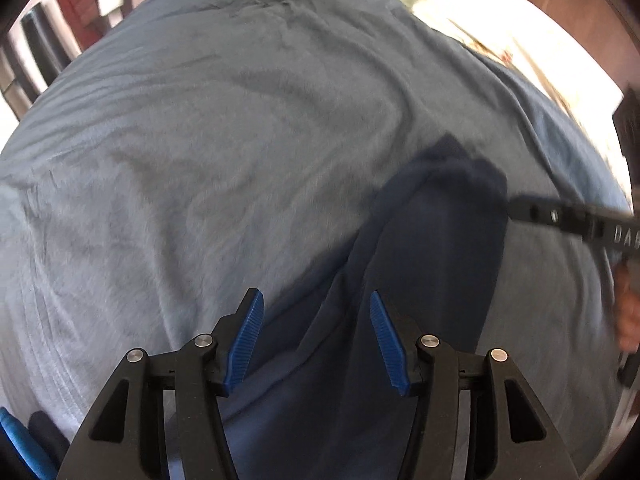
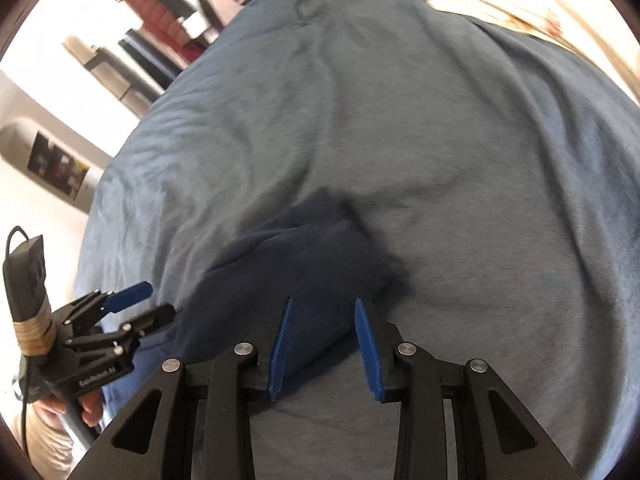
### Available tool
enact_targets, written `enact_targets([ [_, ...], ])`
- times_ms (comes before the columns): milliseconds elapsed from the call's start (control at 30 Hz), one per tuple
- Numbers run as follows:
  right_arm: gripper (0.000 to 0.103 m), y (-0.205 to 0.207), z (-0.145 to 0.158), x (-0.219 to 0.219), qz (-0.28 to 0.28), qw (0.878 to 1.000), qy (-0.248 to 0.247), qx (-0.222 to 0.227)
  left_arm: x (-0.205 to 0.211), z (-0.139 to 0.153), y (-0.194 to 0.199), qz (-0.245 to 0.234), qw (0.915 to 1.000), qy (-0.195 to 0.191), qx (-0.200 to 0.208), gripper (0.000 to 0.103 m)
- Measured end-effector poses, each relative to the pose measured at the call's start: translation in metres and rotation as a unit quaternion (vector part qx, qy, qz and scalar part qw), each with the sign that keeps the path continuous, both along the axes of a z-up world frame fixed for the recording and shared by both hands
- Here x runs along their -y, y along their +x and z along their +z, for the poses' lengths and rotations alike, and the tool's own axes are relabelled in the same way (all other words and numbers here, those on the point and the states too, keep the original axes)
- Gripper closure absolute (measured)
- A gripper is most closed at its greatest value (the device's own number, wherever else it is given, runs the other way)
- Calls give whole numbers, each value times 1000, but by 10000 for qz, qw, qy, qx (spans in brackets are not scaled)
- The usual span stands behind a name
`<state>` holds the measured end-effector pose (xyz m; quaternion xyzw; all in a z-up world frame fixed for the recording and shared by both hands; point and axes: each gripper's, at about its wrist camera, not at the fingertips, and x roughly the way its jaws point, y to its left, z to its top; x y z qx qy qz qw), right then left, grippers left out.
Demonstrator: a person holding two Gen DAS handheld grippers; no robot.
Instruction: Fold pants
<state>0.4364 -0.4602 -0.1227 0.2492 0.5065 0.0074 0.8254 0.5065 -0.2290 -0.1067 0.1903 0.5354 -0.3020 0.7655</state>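
Dark navy pants [image 1: 436, 224] lie on a grey-blue bed cover [image 1: 224, 152]. In the left wrist view they run from between my fingers up to the right. My left gripper [image 1: 316, 300] is open just above the cloth, holding nothing. In the right wrist view the pants [image 2: 304, 264] lie bunched ahead of my right gripper [image 2: 322, 304], which is open with its jaws above the near edge of the cloth. The left gripper [image 2: 140, 304] also shows at the left of that view, open beside the pants. Part of the right gripper's black body [image 1: 580, 220] shows at the right edge of the left wrist view.
The bed cover [image 2: 400, 128] fills most of both views and is wrinkled. A cream patterned blanket [image 1: 500, 28] lies at the far right of the bed. Furniture and red items [image 2: 160, 16] stand beyond the bed's far left edge.
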Motion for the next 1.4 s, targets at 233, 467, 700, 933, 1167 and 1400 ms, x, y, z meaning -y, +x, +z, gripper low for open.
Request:
enact_targets([
  [233,69,10,4,-36,371,9993,34,41,-22,-13,-3,-376,9989,142,-223,61],
  [467,69,16,0,-48,458,9989,-1,-61,-16,-32,-3,-886,9945,111,-550,64],
  [700,69,18,-9,-53,413,9989,-12,-216,-15,-32,-9,-1028,9935,169,-463,96],
  [933,69,17,-20,-46,207,9990,-127,-383,-29,-18,12,-547,9983,93,-162,96],
  [1167,69,17,-31,-40,31,9969,-502,-613,-22,-49,24,-423,9980,316,-337,91],
  [1400,70,11,-26,-29,-300,9934,-770,-795,-25,-28,20,-215,9994,283,4,65],
])
